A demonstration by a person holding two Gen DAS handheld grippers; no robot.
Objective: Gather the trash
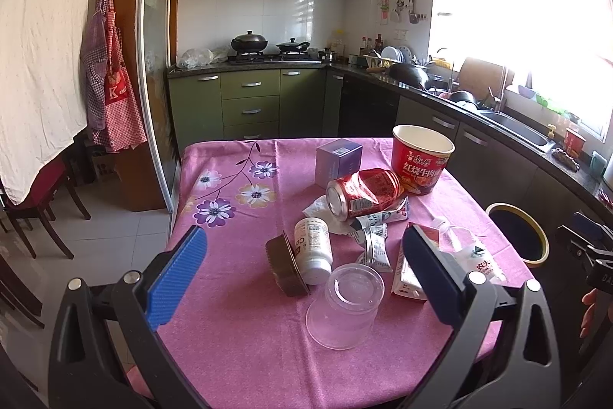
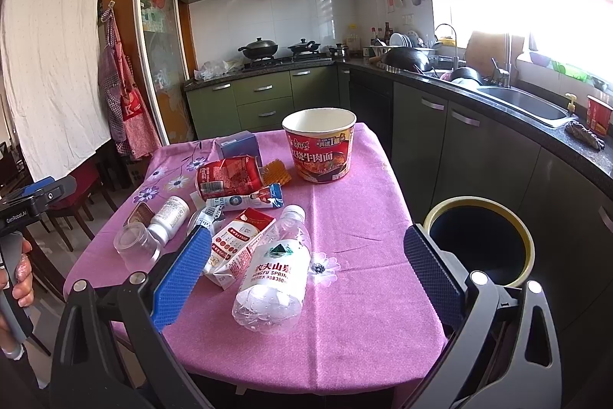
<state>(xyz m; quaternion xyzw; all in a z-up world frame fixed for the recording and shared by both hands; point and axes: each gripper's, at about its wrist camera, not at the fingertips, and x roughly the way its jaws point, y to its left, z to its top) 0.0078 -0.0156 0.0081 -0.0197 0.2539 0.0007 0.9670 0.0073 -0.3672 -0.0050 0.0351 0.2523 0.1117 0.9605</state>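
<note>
Pink tablecloth (image 2: 345, 217) holds scattered trash, bin (image 2: 479, 240) beside it.

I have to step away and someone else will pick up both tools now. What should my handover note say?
Left tool: open, empty, hovering over the near table edge.
Right tool: open, empty, over the near right side.
On the pink tablecloth: noodle cup upright at the back, crushed red can, water bottle, milk carton, white pill bottle, clear plastic cup, wrappers, blue box.
Bin stands open beside the table's right side.
Done: nothing visibly collected. Left: every item.
</note>
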